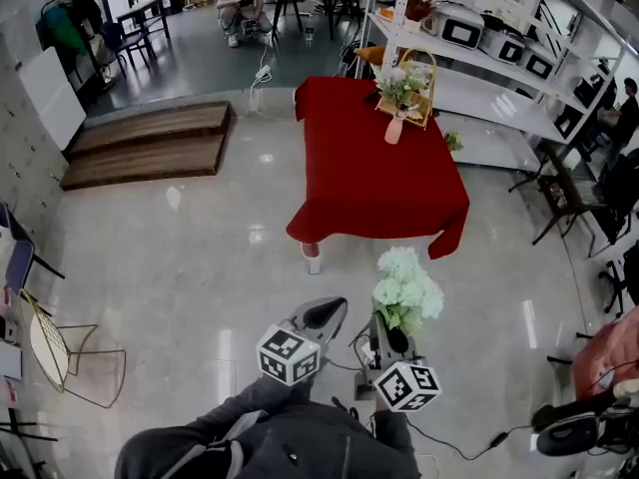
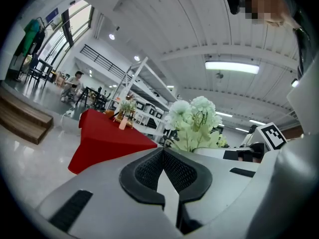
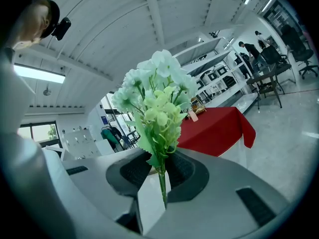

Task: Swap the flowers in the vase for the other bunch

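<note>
My right gripper [image 1: 391, 335] is shut on the stems of a pale green and white flower bunch [image 1: 406, 287], which stands up between its pads [image 3: 155, 113]. My left gripper [image 1: 324, 314] is shut with nothing in it, its black pads [image 2: 163, 169] pressed together. Ahead stands a table under a red cloth [image 1: 369, 168]. On its far right corner a small pink vase [image 1: 394, 128] holds another bunch of flowers [image 1: 401, 86]. Both grippers are over the floor, well short of the table.
A wicker basket [image 1: 424, 93] stands behind the vase. White shelving [image 1: 499, 78] with appliances runs along the right. A wire chair [image 1: 60, 352] stands at the left, wooden steps [image 1: 150, 143] at the far left. A person sits far back, others stand at the right.
</note>
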A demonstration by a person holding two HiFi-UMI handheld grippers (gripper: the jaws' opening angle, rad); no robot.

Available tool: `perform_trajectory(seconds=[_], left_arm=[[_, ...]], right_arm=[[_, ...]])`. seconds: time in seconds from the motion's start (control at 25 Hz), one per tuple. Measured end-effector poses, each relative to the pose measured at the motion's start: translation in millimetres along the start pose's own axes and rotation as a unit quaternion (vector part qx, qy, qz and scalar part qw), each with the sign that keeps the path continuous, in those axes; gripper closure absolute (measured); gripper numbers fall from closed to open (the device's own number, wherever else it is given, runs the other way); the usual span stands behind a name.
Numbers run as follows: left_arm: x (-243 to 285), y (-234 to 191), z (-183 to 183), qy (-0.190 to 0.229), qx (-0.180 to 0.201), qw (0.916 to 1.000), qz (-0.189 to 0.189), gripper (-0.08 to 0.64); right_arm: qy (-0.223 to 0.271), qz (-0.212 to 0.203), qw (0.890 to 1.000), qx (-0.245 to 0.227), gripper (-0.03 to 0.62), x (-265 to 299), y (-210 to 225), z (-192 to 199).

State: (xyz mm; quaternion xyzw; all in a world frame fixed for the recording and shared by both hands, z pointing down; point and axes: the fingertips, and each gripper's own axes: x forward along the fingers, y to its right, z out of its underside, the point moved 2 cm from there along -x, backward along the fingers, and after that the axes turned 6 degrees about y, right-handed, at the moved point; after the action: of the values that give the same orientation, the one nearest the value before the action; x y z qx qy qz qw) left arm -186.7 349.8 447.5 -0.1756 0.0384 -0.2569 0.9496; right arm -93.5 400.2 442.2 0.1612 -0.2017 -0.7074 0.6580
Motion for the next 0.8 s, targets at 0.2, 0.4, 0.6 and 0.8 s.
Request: perform_trajectory(seconds=[0.2, 0.4, 0.6, 0.8], left_arm=[[20.7, -24.5, -18.0, 0.005, 0.006, 0.9999, 0.008, 0.551], [36.3, -43.7, -29.6, 0.009, 0.008, 0.9998, 0.014, 0.551], [49.9, -60.6, -33.1, 0.004, 0.006, 0.9996, 0.026, 0.551], [54.4, -85.8, -33.6, -0.003, -0.006, 0.9997, 0.022, 0.551]], right_arm=[[0.011, 0.008, 1.000, -0.004, 0.514, 33.1, 3.2, -12.9], [0.018, 0.020, 1.000, -0.007, 0.514, 54.6, 8.5, -18.8], [0.019, 0.032, 0.999, 0.000, 0.514, 78.7, 14.5, -18.5], [0.019, 0.038, 0.999, 0.006, 0.514, 103.0, 15.3, -11.8]])
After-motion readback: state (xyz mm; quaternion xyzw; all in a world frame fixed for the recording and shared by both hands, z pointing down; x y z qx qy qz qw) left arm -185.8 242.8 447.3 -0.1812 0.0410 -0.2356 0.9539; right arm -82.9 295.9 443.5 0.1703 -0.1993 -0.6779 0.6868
